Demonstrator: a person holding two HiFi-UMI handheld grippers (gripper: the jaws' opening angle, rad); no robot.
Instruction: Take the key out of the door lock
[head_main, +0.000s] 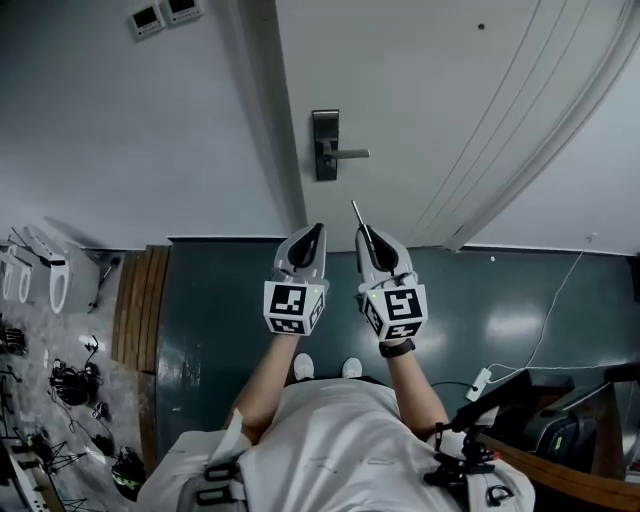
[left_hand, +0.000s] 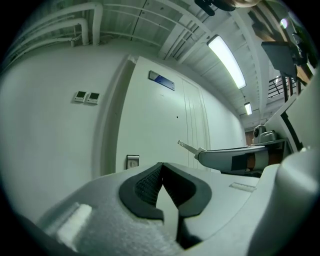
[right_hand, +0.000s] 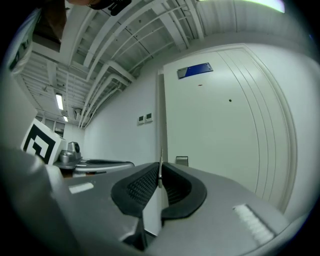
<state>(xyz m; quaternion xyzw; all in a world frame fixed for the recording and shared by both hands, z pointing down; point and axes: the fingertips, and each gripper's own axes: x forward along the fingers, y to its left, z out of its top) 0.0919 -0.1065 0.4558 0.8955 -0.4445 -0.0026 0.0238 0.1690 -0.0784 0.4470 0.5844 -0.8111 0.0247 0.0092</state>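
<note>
A white door (head_main: 420, 100) fills the far side of the room, with pale wall to its left and a dark green floor (head_main: 220, 300) below me. The lock plate (head_main: 325, 145) with its lever handle (head_main: 350, 153) sits at the door's left edge. From what I see the key (head_main: 357, 215) is already clear of the lock: my right gripper (head_main: 372, 240) is clamped on it, near me and well apart from the plate, with the thin blade poking out past the tips toward the door. The right gripper view shows it edge-on between the pads (right_hand: 160, 167), pinched only near the tips. My left gripper (head_main: 308, 238) is closed on nothing and hangs just beside the right one. The risk I judge greatest is that narrow pinch: the key could pivot or slip if the blade knocks the handle or the door, or if my left gripper brushes it, the two being so close. Easing the grip at all would drop it onto the dark floor, where a small flat key would be awkward to pick up.
</note>
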